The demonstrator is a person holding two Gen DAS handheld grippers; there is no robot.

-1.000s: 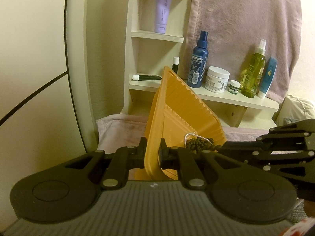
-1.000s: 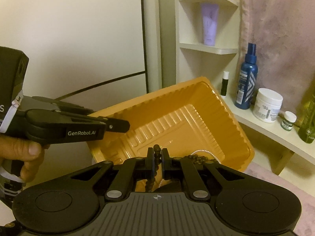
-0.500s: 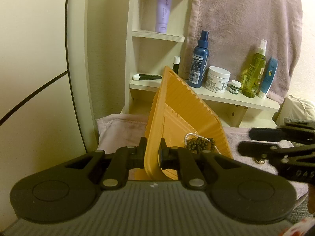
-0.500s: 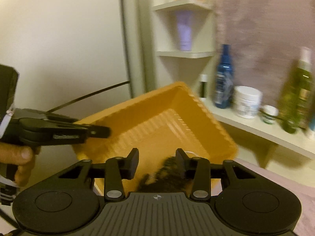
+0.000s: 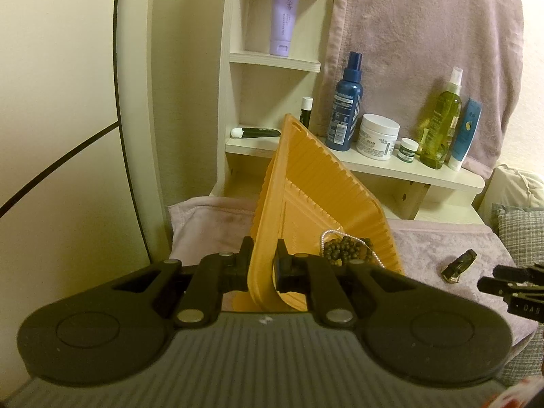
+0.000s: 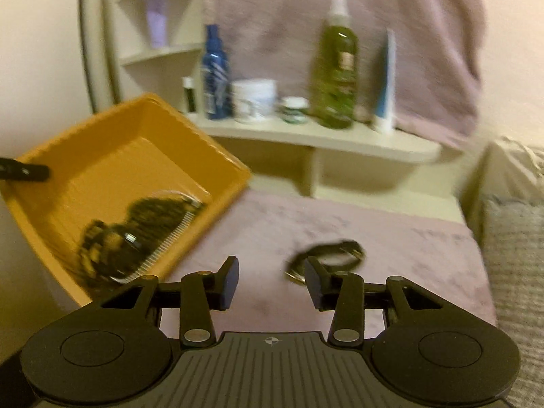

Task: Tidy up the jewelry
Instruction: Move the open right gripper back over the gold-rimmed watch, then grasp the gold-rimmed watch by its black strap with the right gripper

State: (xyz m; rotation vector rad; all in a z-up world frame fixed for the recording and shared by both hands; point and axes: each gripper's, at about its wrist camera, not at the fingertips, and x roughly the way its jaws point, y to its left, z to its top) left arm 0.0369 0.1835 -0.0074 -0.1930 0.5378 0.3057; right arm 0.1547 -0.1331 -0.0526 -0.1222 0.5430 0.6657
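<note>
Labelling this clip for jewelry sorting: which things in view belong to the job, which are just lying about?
Job: orange tray, dark bead strand, bracelet on the cloth.
Lying about: blue spray bottle, white jar, green bottle, purple tube.

The ribbed orange plastic tray [image 5: 326, 197] has a smooth, faintly glossy look. At its 5 o'clock corner lie matt dark round beads [image 5: 343, 250] beside a shiny silvery fine chain [image 5: 328, 236]. The mauve cloth cover [image 5: 425, 248] beneath looks soft and napped. The matt black plastic left gripper [image 5: 263, 267] has a ridged grey body.
</note>
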